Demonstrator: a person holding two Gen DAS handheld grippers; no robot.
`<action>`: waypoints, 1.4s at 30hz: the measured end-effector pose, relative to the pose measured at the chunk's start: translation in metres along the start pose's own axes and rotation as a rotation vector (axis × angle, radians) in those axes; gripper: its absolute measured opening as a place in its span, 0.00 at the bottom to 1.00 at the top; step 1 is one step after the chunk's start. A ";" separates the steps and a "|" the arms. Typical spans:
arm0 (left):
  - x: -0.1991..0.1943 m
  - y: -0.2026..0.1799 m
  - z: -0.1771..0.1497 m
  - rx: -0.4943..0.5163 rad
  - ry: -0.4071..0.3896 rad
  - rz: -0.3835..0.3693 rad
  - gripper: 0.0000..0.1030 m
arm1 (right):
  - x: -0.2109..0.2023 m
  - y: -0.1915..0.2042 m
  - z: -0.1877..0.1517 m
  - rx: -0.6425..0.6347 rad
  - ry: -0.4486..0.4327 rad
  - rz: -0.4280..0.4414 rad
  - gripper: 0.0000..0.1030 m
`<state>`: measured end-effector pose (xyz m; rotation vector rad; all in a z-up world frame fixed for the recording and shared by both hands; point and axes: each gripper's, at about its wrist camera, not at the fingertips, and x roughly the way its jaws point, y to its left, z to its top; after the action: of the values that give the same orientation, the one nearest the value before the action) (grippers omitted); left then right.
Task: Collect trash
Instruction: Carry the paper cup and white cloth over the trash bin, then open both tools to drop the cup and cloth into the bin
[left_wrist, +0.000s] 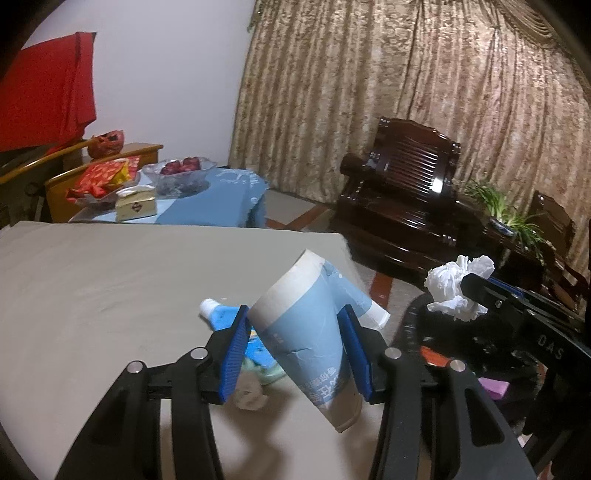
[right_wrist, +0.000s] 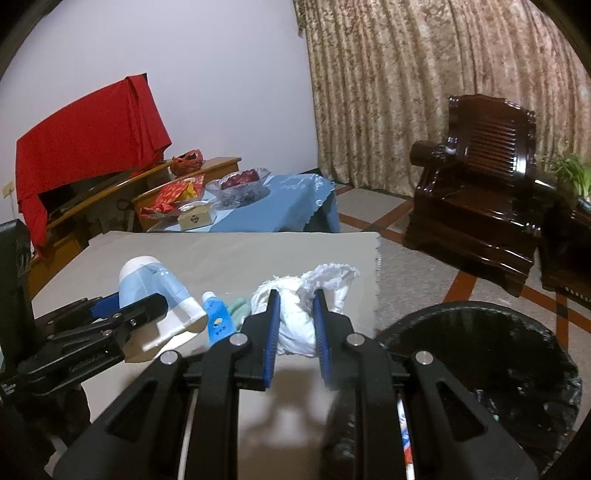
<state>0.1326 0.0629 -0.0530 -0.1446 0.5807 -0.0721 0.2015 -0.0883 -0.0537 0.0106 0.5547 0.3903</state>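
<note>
My left gripper (left_wrist: 295, 314) is shut on a crushed blue and white paper cup (left_wrist: 310, 332), tilted above the grey table (left_wrist: 92, 288); the cup also shows in the right wrist view (right_wrist: 162, 295). My right gripper (right_wrist: 297, 295) is shut on a crumpled white tissue (right_wrist: 306, 295), seen in the left wrist view (left_wrist: 456, 288) over the bin. A blue tube (left_wrist: 229, 321) and a pale green wrapper (left_wrist: 271, 371) lie on the table under the cup. The black-lined trash bin (right_wrist: 480, 354) stands by the table's right edge.
A dark wooden armchair (right_wrist: 476, 184) and a potted plant (left_wrist: 502, 210) stand at the right. A blue-clothed low table (right_wrist: 280, 206) with a fruit bowl (right_wrist: 240, 184) and a tissue box (right_wrist: 195, 218) lies beyond the table. A red cloth (right_wrist: 88, 147) covers furniture at the left.
</note>
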 end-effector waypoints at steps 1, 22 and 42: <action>-0.001 -0.006 0.000 0.007 -0.002 -0.008 0.47 | -0.006 -0.004 -0.001 0.002 -0.006 -0.007 0.17; 0.013 -0.128 -0.006 0.148 0.022 -0.202 0.48 | -0.079 -0.097 -0.032 0.067 -0.031 -0.198 0.17; 0.054 -0.206 -0.026 0.248 0.083 -0.292 0.48 | -0.097 -0.164 -0.066 0.145 0.004 -0.321 0.17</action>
<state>0.1579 -0.1498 -0.0716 0.0156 0.6251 -0.4337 0.1505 -0.2816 -0.0787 0.0598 0.5772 0.0373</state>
